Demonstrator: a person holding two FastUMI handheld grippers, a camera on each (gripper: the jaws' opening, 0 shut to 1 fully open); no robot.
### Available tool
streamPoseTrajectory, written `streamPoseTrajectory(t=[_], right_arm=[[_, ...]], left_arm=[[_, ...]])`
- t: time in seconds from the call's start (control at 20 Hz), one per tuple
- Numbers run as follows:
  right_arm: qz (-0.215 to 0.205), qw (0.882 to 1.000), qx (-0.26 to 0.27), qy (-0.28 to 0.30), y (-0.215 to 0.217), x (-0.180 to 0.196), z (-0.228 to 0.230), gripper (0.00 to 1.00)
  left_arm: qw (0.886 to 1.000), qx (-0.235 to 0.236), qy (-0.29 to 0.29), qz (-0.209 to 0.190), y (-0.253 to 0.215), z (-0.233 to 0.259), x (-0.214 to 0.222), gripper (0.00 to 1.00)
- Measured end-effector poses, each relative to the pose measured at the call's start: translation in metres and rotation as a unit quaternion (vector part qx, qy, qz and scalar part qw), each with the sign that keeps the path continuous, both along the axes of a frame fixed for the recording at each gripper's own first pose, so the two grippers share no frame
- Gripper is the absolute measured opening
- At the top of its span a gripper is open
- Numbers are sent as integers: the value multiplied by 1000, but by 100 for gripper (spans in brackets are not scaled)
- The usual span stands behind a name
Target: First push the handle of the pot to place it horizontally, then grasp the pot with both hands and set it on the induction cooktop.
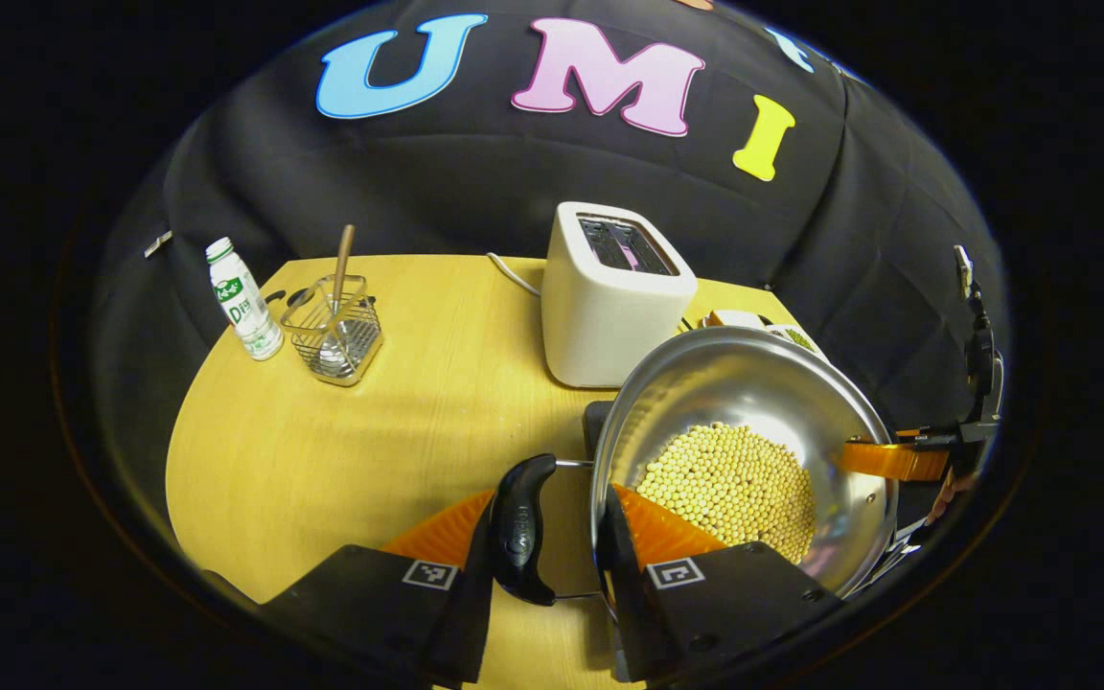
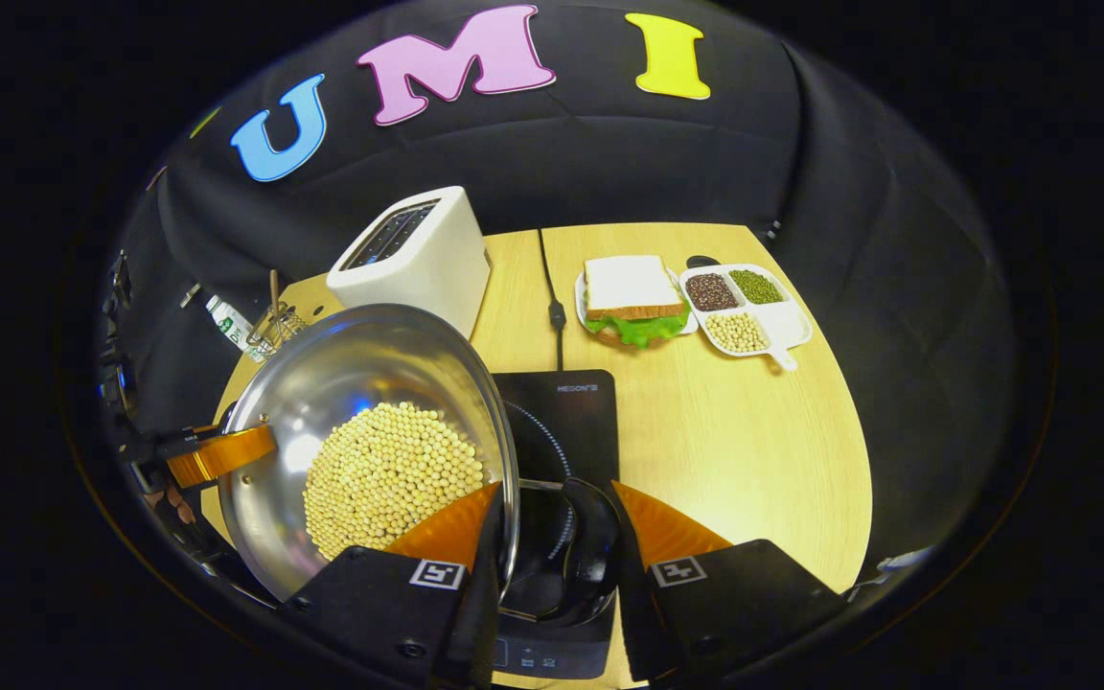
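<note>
The pot is a shiny steel pan, wide and shallow, with a heap of pale beans in its bottom. It hangs between the two claws, carried by its two black side handles, over the near part of the tabletop. In the right gripper view it sits above the left edge of the black cooktop, partly over it and not yet centred.

The left claw straddles one handle. The handle stands between its fingers, which seem clamped on it, though actual contact on both sides is hard to confirm. The right claw has the other handle between its fingers in the same way, close in on both sides.

As for handling, the steel is stiff and will not give, so the grip must come from the handles alone. Polished metal is slippery, and the plastic handles are the better hold. The beans probably add weight and are loose: any tilt would send them rolling to one side, so both claws should stay level and move together. The pot looks sturdy, but the cooktop's glass face calls for a soft landing.
</note>
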State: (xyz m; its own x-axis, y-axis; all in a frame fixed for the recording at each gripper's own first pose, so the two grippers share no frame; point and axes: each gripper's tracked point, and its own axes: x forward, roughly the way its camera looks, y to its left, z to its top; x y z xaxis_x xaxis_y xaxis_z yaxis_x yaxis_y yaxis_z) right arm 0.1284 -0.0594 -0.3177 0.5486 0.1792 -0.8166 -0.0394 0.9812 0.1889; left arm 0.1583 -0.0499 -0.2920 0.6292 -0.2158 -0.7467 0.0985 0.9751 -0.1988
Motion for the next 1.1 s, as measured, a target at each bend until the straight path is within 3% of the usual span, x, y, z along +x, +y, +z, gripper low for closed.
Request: streamPoseTrajectory(t=[0.3,0.35,0.4,0.85,0.95,1.05,1.1], right_arm=[[-4,1000,-2,5,-20,5,-17,55],[-6,1000,-2,5,-21,5,-20,51],[-7,1000,0,4,-22,7,-22,55],[-9,1000,7,2,-22,4,-34,56],[-8,1000,9,4,-22,4,-35,51],[-8,1000,10,4,-22,4,-35,55],[-9,1000,10,5,-22,5,-35,51]], left_arm=[[1000,2,6,-5,-18,-12,3,57],[1000,1,7,-4,-18,-13,4,57],[1000,2,6,-4,-19,-14,4,57],[1000,3,5,-3,-23,-20,4,57],[1000,1,6,-1,-21,-21,3,57],[1000,0,7,-2,-21,-22,2,57],[1000,0,7,-3,-21,-21,2,57]])
